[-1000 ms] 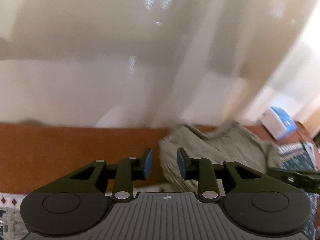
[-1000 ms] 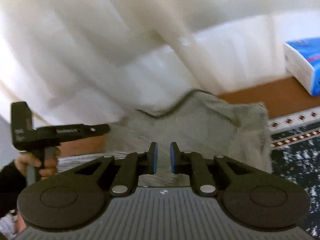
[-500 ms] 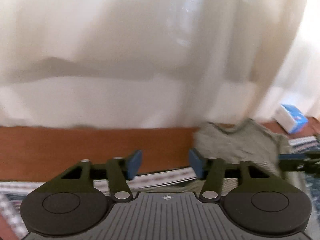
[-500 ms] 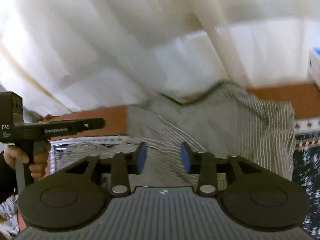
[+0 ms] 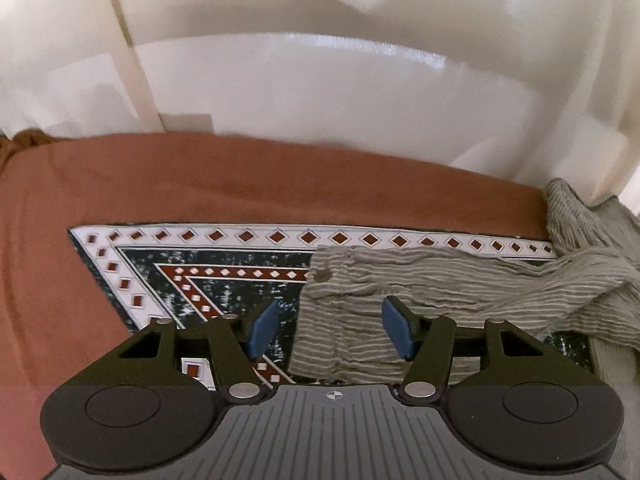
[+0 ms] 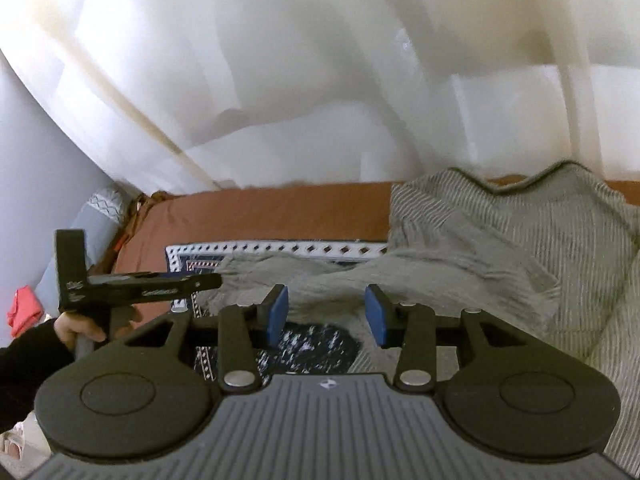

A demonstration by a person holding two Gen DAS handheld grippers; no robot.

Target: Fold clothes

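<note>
Both our tongs, left gripper (image 5: 330, 330) and right gripper (image 6: 326, 316), now gape wide and hold nothing, having let the striped shirt (image 6: 500, 248) drop crumpled onto the patterned mat (image 5: 224, 280), so next we smooth it flat.

no readable text, labels, numbers

Left gripper (image 5: 330, 330), right gripper (image 6: 326, 312): matte black linkage arms, blue finger pads (image 5: 396, 330), silver pivot screws, ribbed grey housing with a small crosshair mark, two round black discs. Hand (image 6: 78, 326) (black sleeve) on the handle.
</note>
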